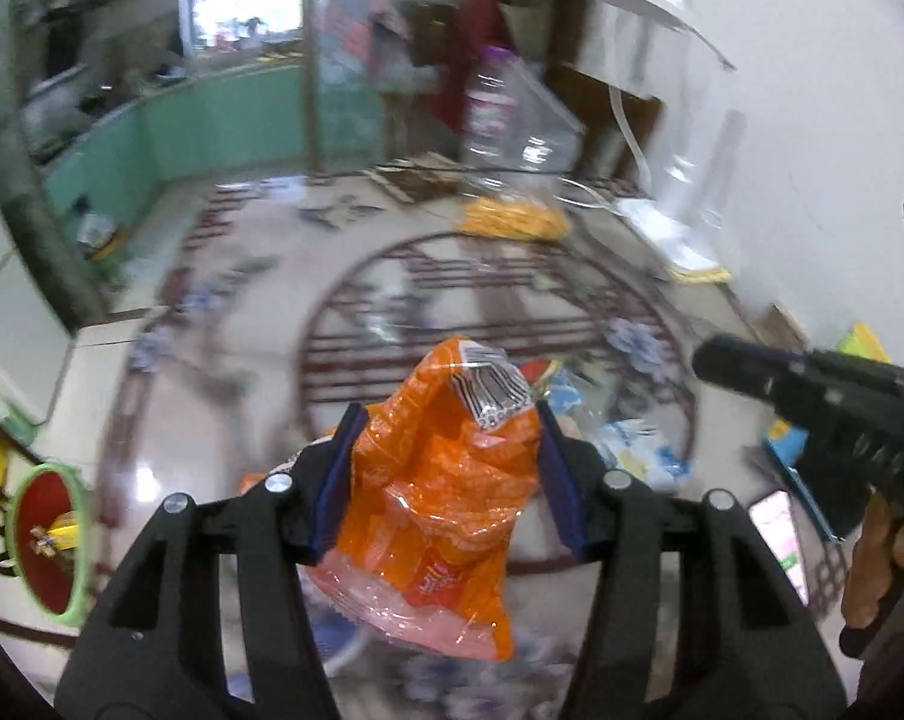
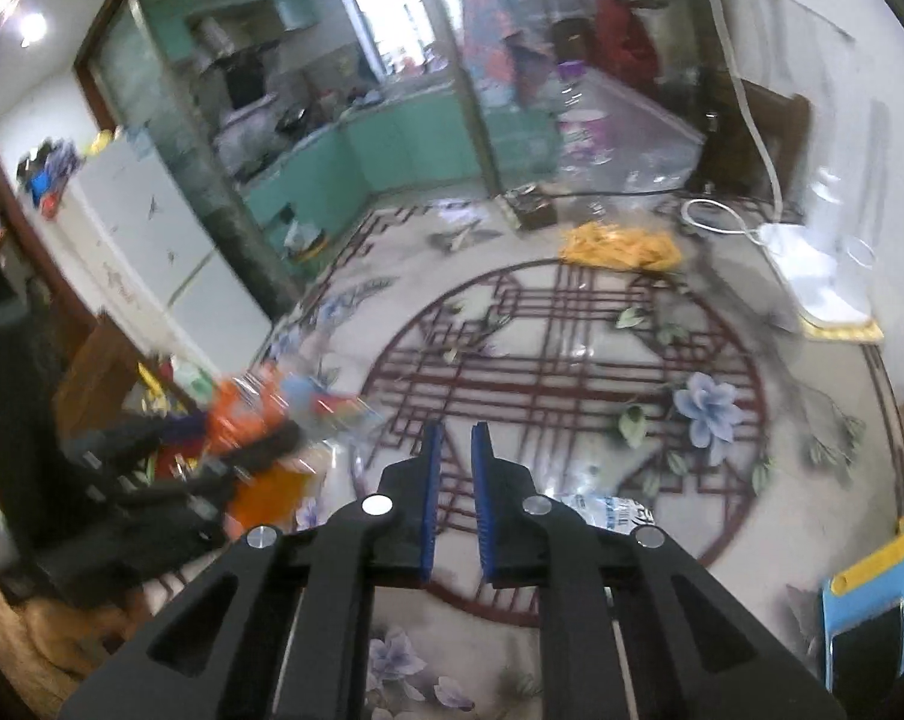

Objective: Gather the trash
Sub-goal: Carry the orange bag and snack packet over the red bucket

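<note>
Above patterned floor (image 1: 224,312), orange wrapper (image 1: 440,480) lengthwise between left tongs (image 1: 446,468).

Glossy floor (image 2: 572,324) with a dark red lattice roundel and blue flower (image 2: 707,405), yellow cloth heap (image 2: 620,249) at the far edge, white fridge (image 2: 152,252) at left, mint-green kitchen cabinets (image 2: 356,162) behind, white cable (image 2: 758,144) down the wall, phone (image 2: 866,648) on a blue pad.

Orange wrapper (image 1: 446,480), blue-flowered floor (image 2: 704,402)
</note>
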